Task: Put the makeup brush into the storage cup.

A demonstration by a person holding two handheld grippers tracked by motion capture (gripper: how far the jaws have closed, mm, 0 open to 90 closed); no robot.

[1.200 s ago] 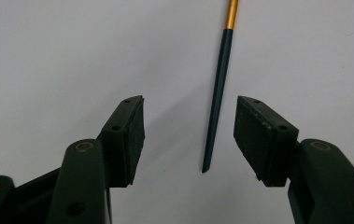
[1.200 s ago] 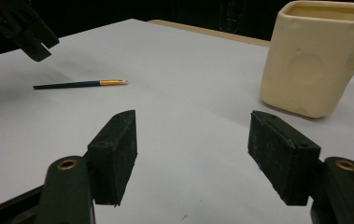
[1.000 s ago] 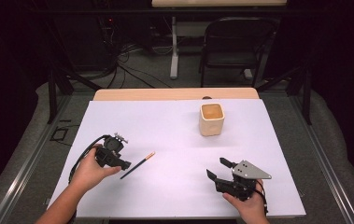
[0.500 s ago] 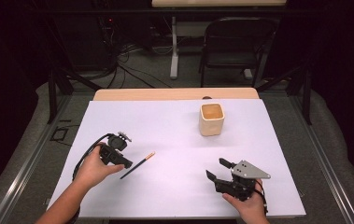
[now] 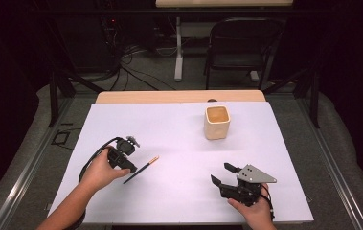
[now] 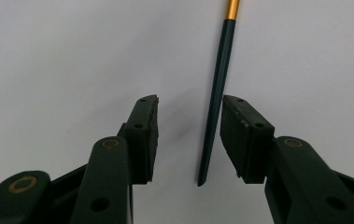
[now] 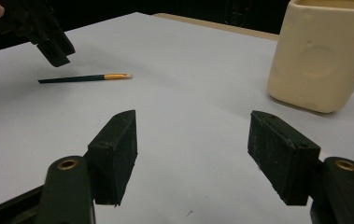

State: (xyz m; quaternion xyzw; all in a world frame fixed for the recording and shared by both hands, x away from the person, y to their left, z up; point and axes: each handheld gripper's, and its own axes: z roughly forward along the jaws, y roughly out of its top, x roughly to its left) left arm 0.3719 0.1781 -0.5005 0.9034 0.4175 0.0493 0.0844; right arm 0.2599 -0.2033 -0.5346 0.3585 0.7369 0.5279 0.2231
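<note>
A thin paintbrush [image 5: 141, 169] with a dark handle and a gold ferrule lies flat on the white table cover [image 5: 179, 143], at the left. My left gripper [image 5: 127, 166] points down over its handle end. In the left gripper view the handle [image 6: 216, 107] lies between the jaws, close beside the right pad [image 6: 240, 135] and well apart from the left one. The left gripper [image 6: 189, 100] is open and its jaws have just been closing. My right gripper [image 5: 221, 174] rests open near the front right edge, nothing between its jaws [image 7: 193, 140].
A cream square cup [image 5: 217, 122] stands upright at the back right of the middle; in the right gripper view the cup [image 7: 324, 56] is ahead and to the right. That view shows the brush [image 7: 86, 78] and the left gripper [image 7: 48, 42] farther off. A chair [image 5: 243, 48] stands behind the table.
My left gripper has edged a little closer over the brush's handle end. The right hand and the cup have not moved.
</note>
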